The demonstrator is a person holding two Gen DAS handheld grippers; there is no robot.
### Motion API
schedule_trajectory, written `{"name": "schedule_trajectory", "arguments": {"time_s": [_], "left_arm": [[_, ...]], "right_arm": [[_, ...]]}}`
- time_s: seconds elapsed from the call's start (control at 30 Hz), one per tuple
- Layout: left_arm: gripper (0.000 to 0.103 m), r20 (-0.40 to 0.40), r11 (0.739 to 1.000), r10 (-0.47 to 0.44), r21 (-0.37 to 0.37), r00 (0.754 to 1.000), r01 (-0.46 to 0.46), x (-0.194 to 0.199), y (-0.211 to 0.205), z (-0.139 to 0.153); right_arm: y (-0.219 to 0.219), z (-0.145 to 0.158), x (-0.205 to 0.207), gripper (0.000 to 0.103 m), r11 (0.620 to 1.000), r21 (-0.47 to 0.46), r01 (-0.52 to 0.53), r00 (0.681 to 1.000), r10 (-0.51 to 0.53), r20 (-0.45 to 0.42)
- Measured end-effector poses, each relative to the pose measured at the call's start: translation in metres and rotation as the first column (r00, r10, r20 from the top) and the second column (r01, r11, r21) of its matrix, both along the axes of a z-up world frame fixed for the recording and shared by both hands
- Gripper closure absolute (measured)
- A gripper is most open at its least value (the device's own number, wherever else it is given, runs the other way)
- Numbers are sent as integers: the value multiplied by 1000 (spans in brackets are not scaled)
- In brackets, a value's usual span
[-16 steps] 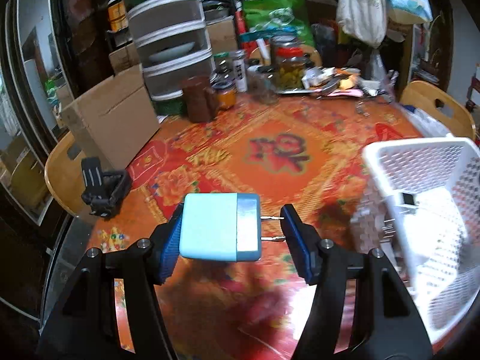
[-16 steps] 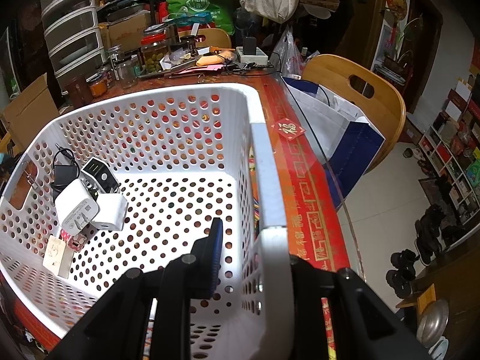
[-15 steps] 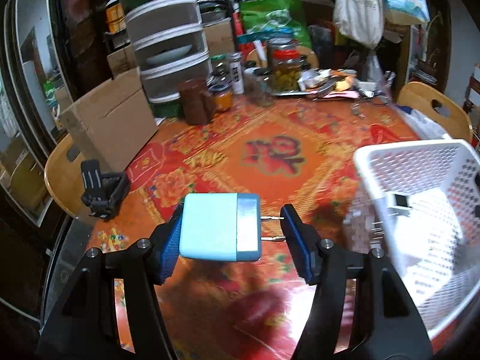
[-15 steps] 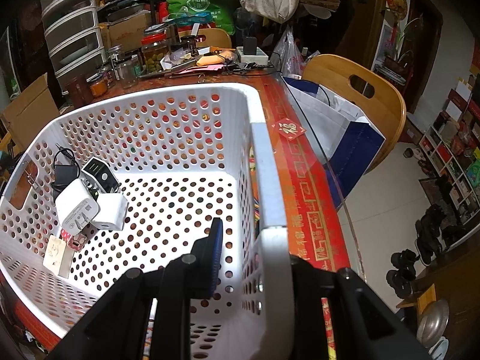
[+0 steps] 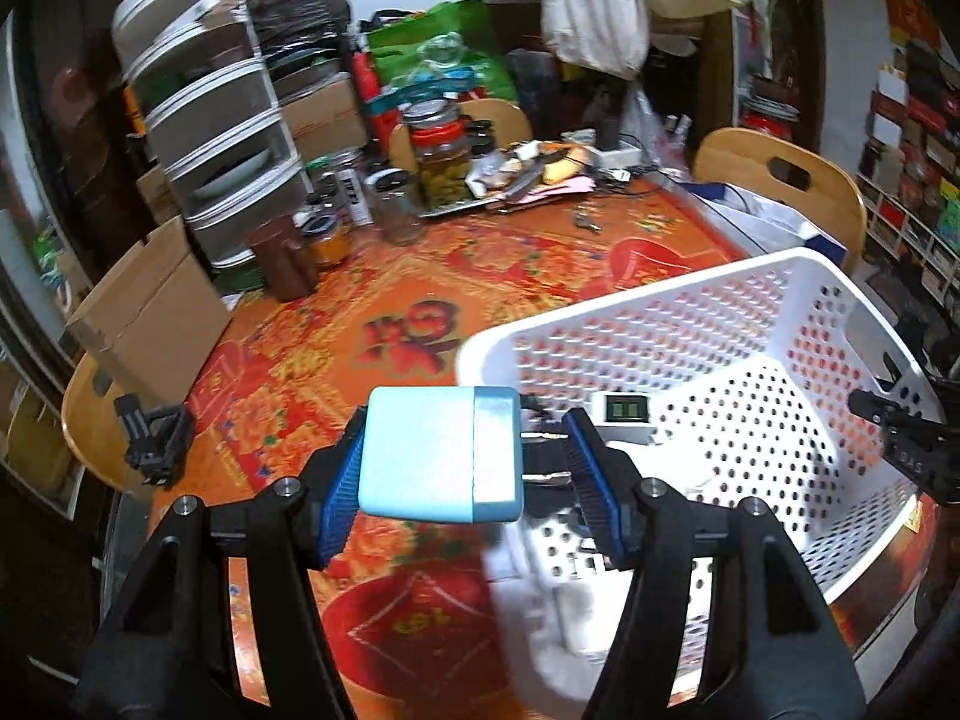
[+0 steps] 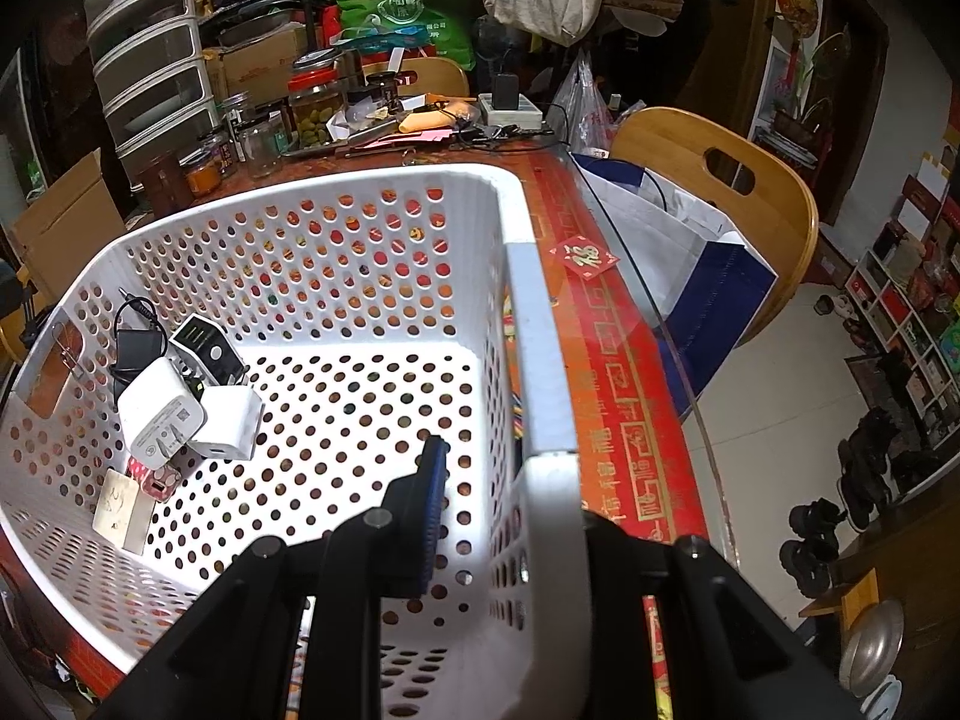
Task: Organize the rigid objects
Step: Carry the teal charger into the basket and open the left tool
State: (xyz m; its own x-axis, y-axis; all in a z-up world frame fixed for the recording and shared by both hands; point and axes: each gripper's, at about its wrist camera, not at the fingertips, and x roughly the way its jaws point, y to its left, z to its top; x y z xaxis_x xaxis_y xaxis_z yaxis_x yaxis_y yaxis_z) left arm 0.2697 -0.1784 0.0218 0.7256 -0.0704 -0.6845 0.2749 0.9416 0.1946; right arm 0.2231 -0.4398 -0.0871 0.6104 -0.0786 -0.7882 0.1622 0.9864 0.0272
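My left gripper (image 5: 465, 474) is shut on a light blue charger plug (image 5: 441, 453), its prongs against the right pad, held above the near left corner of the white perforated basket (image 5: 780, 276). My right gripper (image 6: 510, 516) is shut on the basket's right rim (image 6: 534, 360), one finger (image 6: 429, 504) inside the wall and the other hidden outside it. Inside the basket lie two white chargers (image 6: 180, 414), a black-faced adapter (image 6: 204, 345), a black plug with cord (image 6: 135, 339) and a small card (image 6: 120, 510).
The basket stands on a table with a red-orange patterned cloth (image 5: 390, 324). A black clip-like object (image 5: 153, 435) lies at the table's left edge. A cardboard box (image 5: 150, 312), jars (image 5: 444, 162) and clutter line the far side. Wooden chairs (image 6: 720, 180) stand around.
The left gripper with the blue charger has swung right toward the basket, which now fills the right of its view. The right gripper has not moved.
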Motion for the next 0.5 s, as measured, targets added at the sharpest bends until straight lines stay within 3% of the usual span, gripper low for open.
{"name": "schedule_trajectory", "arguments": {"time_s": [0.5], "left_arm": [[43,-152,993,-106,38,983,113,7,-77,-46]], "right_arm": [[1,2,0,81,1000,5,-4,1000,4,3]]}}
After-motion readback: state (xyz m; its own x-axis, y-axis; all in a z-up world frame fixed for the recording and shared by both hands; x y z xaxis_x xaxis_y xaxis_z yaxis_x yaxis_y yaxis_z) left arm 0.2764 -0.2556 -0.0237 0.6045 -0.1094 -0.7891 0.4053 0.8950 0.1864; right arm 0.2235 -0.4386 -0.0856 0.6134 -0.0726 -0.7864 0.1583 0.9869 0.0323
